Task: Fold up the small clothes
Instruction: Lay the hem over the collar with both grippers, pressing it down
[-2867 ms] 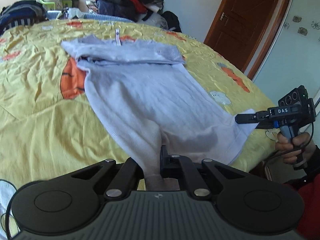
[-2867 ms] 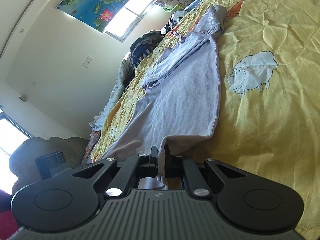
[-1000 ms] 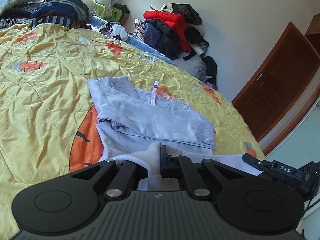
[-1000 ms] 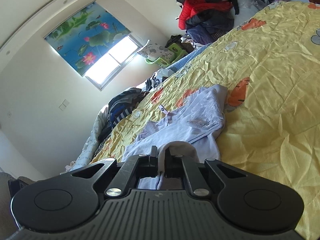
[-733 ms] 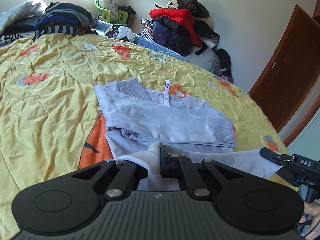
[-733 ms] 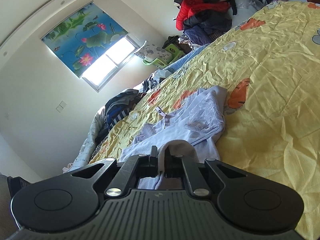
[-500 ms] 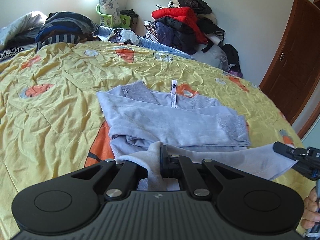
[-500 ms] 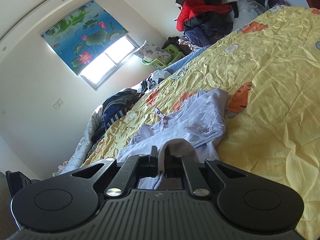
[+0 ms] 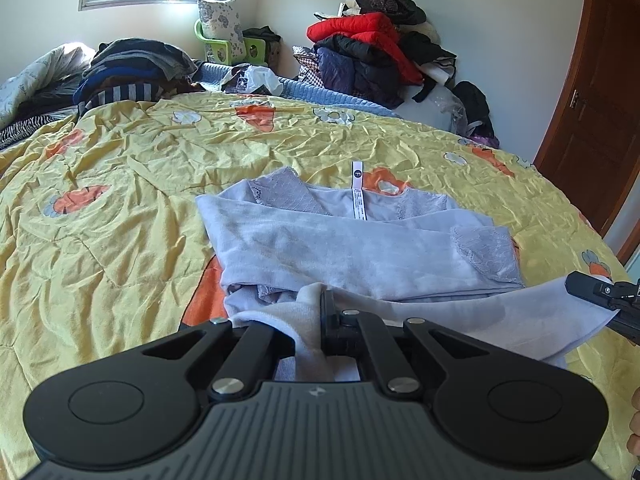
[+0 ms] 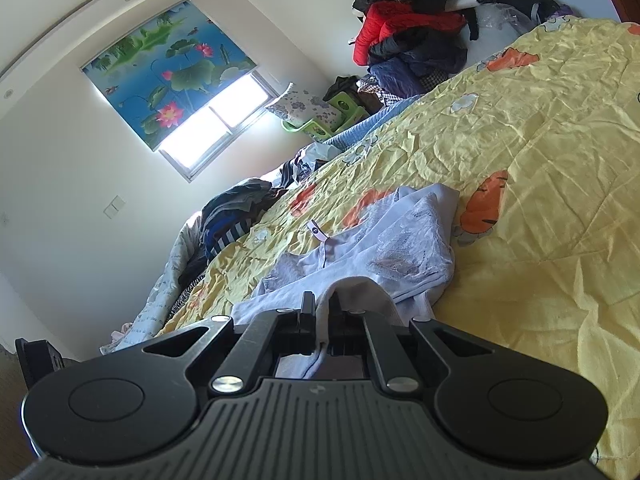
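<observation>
Lilac top (image 9: 352,240), on yellow bedspread (image 9: 100,208): sleeves folded across; near hem lifted, final fold pending. Left gripper (image 9: 316,312) and right gripper (image 10: 322,312) each clamped on hem.

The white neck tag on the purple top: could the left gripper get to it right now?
Probably not yet. The left gripper is shut on the hem of the lavender top, so it would have to let go first. The neck tag lies uncovered at the collar, with nothing in front.

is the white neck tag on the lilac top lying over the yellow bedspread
Yes, the white neck tag sticks out past the lilac top's collar onto the yellow bedspread.
</observation>
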The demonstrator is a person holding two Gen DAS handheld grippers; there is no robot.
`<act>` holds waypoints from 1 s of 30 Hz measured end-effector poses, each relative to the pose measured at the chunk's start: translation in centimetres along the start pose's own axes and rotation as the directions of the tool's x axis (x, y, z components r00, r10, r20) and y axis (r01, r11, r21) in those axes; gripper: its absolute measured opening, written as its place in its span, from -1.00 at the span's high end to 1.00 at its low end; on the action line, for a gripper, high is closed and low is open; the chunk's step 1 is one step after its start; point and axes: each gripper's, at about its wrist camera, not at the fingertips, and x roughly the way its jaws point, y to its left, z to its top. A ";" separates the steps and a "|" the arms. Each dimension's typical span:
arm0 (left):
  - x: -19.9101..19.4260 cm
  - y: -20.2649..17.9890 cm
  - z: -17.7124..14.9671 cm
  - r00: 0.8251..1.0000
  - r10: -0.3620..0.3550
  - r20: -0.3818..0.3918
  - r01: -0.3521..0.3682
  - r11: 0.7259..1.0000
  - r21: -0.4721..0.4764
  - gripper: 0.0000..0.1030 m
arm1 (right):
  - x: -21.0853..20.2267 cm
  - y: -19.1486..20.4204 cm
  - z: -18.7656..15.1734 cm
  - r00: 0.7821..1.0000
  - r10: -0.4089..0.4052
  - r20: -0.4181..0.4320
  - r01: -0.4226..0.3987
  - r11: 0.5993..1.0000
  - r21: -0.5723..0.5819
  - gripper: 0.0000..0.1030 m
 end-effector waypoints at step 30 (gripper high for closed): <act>3.5 1.4 6.9 0.999 -0.028 0.041 0.029 0.999 -0.027 0.96 | 7.5 -1.6 5.3 1.000 -0.010 0.016 0.009 0.999 0.044 0.79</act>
